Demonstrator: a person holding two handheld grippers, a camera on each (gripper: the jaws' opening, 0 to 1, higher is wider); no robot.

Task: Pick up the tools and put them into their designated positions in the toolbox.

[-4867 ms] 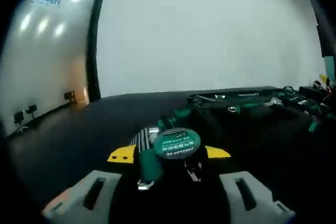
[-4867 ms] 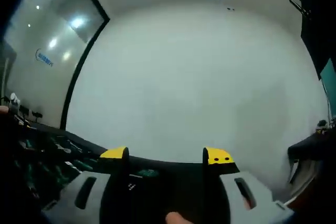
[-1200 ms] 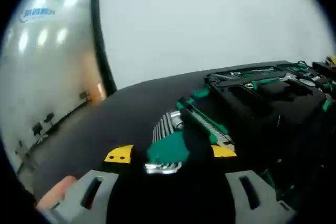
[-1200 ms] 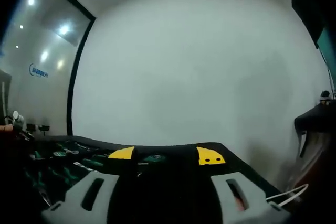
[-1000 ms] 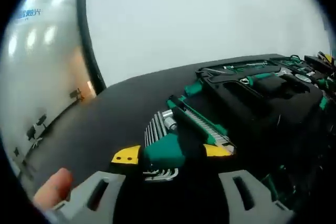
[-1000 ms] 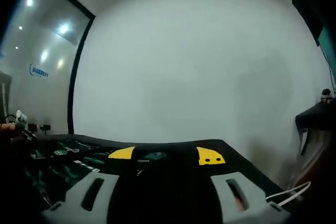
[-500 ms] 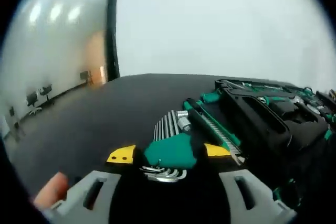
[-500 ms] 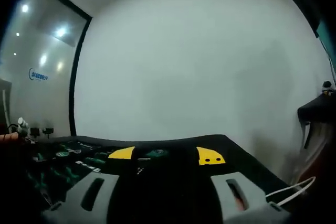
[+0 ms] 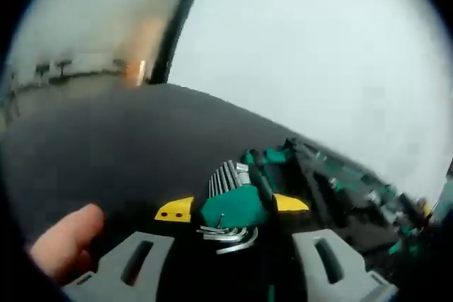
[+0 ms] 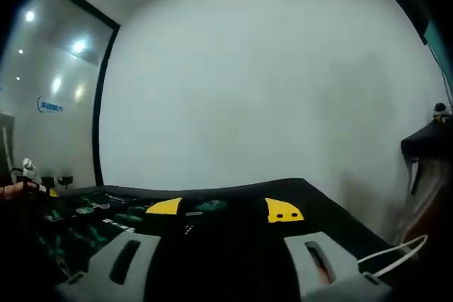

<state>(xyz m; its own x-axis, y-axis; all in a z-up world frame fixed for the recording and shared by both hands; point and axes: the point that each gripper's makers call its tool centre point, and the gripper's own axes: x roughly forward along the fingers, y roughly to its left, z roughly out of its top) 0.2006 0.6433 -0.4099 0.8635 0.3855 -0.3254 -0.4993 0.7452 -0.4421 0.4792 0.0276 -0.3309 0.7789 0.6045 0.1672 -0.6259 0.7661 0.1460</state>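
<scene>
In the left gripper view my left gripper (image 9: 232, 207) is open, its yellow-tipped jaws standing on either side of a green hex key set (image 9: 232, 206). The set lies on the black table (image 9: 106, 146), its silver keys (image 9: 226, 173) fanned away from me. A green and black utility knife (image 9: 258, 175) lies just beyond it. The open black toolbox (image 9: 340, 185) stretches off to the right, blurred. In the right gripper view my right gripper (image 10: 224, 207) is open over the dark table with nothing between its jaws. A small green tool (image 10: 207, 206) lies farther off.
A fingertip (image 9: 67, 242) shows at the lower left of the left gripper view. Toolbox trays with green tools (image 10: 78, 216) lie to the left in the right gripper view. A white cable (image 10: 396, 252) loops at the lower right. A white wall stands behind.
The left view has rolled and dipped closer to the hex key set, and its jaws stand slightly narrower around it. The right view has barely shifted.
</scene>
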